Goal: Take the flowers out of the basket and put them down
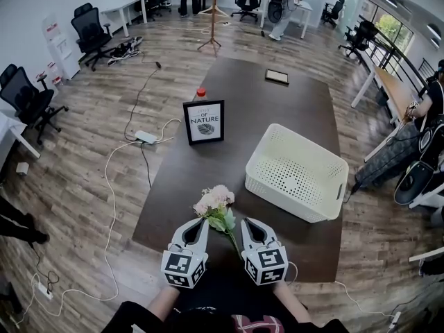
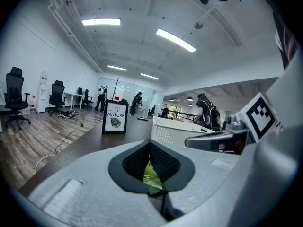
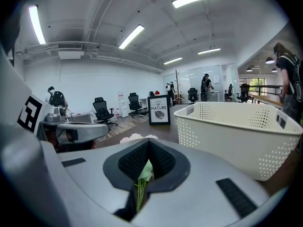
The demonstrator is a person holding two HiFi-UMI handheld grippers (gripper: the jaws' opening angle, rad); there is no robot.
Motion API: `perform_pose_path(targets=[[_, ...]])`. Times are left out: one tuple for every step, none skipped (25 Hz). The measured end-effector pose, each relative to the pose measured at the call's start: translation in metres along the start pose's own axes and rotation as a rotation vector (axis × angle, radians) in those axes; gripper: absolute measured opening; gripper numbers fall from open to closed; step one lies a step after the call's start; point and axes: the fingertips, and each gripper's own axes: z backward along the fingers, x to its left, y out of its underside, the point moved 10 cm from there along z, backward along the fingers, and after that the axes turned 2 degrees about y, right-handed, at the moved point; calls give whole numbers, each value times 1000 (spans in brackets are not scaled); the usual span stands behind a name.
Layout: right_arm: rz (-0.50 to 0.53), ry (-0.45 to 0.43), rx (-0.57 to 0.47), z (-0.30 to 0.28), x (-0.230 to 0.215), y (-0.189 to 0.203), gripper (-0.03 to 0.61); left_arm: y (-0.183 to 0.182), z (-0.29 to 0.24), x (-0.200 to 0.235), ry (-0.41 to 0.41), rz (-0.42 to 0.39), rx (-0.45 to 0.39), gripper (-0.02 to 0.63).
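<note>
Pink flower bunch [image 1: 215, 201] already out of white basket [image 1: 274, 175], at near edge of bench [image 1: 236, 109]; touching it or not, unclear. Left gripper [image 1: 198, 222] fingers pinched shut on leaf [image 2: 152, 178], right gripper [image 1: 251, 222] fingers clamped on stem [image 3: 140, 193]. Left to do: lay down, release.

A: Any print legible?

B: One item. Framed sign [image 1: 203, 122], upright on the dark table [image 1: 291, 109]. Reads "OF NATURE", black capitals on white, with a leaf drawing beneath.

A: The line above those words?

B: One small word, too fine to read from the head view or either gripper view.

A: Same sign in all three?

B: Same sign, same wording.
</note>
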Motion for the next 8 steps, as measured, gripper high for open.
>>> perform_pose_path(targets=[[0,1,-1,0,-1,1,6,0,0,0,0,-1,-1,9],[1,2,-1,0,-1,1,6,1,-1,0,0,-1,-1,9],[2,3,-2,-1,-2,2,6,1,-2,-1,1,-1,-1,9],[3,4,-2,-1,-3,2,6,1,-2,0,1,-1,-1,9],[3,4,-2,-1,-3,2,6,1,-2,0,2,-2,-1,9],[3,5,-2,-1,-2,1,6,1,-3,0,2,-2,-1,9],[2,6,-2,-2,-2,1,6,0,-2,1,2,-2,-1,9],[1,7,-2,-2,-2,0,6,-1,-2,1,2,-2,-2,9]])
